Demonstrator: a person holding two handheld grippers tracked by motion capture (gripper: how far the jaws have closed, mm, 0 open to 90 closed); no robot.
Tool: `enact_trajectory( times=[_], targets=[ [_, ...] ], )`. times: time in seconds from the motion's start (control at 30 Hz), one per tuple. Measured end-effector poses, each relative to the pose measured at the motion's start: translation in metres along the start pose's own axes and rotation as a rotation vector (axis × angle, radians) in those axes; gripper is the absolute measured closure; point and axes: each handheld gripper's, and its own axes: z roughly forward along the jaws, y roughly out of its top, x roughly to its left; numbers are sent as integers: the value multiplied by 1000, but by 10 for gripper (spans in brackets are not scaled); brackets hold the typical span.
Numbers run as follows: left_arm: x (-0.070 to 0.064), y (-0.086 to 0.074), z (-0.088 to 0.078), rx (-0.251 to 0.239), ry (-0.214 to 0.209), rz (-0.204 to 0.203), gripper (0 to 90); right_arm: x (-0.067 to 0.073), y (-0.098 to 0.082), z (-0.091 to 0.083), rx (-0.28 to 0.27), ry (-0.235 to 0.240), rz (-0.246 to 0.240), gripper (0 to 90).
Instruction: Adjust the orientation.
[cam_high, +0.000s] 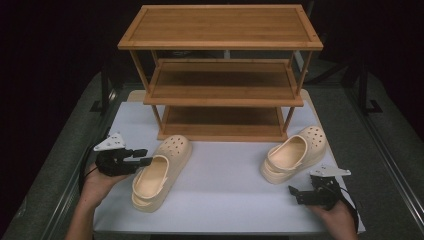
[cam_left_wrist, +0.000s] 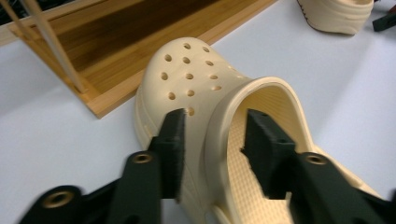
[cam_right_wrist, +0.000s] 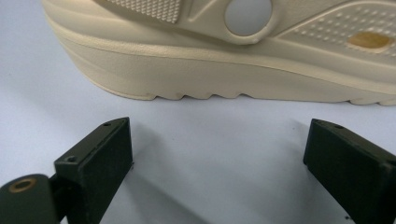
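Two cream clogs lie on the white table top (cam_high: 225, 200). The left clog (cam_high: 162, 170) lies toe toward the rack. My left gripper (cam_high: 144, 156) reaches it from the left. In the left gripper view the jaws of this gripper (cam_left_wrist: 215, 135) straddle the side wall of the clog (cam_left_wrist: 191, 74) at its opening, one pad outside and one inside, with a gap at the inner pad. The right clog (cam_high: 295, 152) lies tilted toward the right. My right gripper (cam_high: 294, 194) sits just in front of it, open, with bare table between its jaws (cam_right_wrist: 217, 154) and the clog's sole (cam_right_wrist: 210, 70) ahead.
A three-tier bamboo rack (cam_high: 220, 27) stands at the back of the table, its shelves bare; its bottom shelf (cam_left_wrist: 116, 42) lies just beyond the left clog's toe. Dark floor and frame rails flank the table on both sides.
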Motion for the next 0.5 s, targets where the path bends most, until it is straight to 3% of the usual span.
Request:
enact_trajectory(
  times=[0.17, 0.33, 0.43, 0.47, 0.5],
  targets=[
    [6, -4, -9, 10, 29, -31, 419, 0, 0, 0, 0, 0, 0, 75],
    [15, -12, -14, 39, 91, -58, 263, 0, 0, 0, 0, 0, 0, 75],
    [23, -18, -13, 78, 163, -97, 133, 0, 0, 0, 0, 0, 0, 75],
    [26, -21, -12, 91, 189, -113, 47, 0, 0, 0, 0, 0, 0, 75],
    [29, -24, -12, 107, 216, -115, 47, 0, 0, 0, 0, 0, 0, 75]
  ],
)
